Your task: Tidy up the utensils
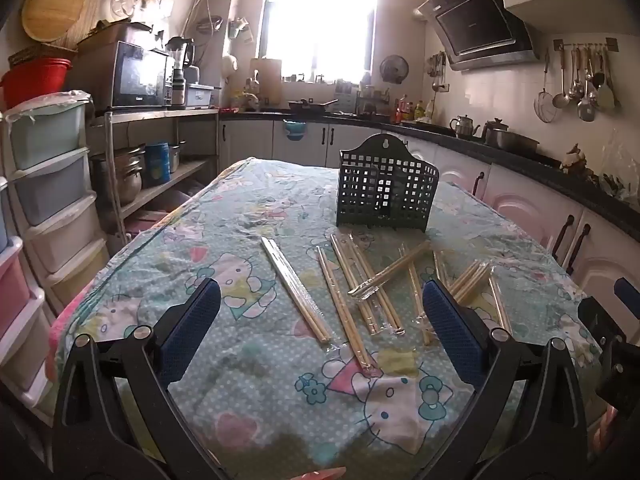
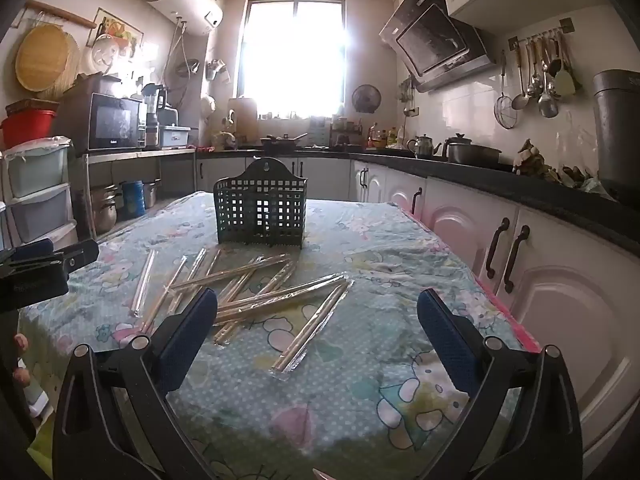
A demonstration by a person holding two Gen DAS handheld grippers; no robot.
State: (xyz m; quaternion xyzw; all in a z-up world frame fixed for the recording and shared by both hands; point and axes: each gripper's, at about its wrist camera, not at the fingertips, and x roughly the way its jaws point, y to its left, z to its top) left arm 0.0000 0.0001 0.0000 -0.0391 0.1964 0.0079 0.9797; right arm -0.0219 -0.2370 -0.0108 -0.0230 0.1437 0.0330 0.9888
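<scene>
Left gripper (image 1: 320, 322) is spread wide, nothing between its blue pads (image 1: 192, 320), hovering above the table (image 1: 256, 364). Right gripper (image 2: 318, 326) is equally wide apart, holding nothing, touching nothing.

Wrapped chopstick pairs (image 1: 362, 280) lie scattered on the cartoon tablecloth (image 1: 224, 216), several crossing each other in a loose pile. One pair (image 1: 296, 288) lies apart on the pile's left side. Nearest the right gripper, another pair (image 2: 312, 330) lies alone on the cloth.

The dark mesh utensil basket (image 1: 386, 186) stands upright beyond the chopsticks, mid-table, not touching them.

Around: microwave (image 1: 140, 74) on a shelf, drawer tower (image 1: 48, 184), counter with kettle (image 1: 464, 126), hanging ladles (image 1: 580, 80), bright window (image 1: 320, 20).
</scene>
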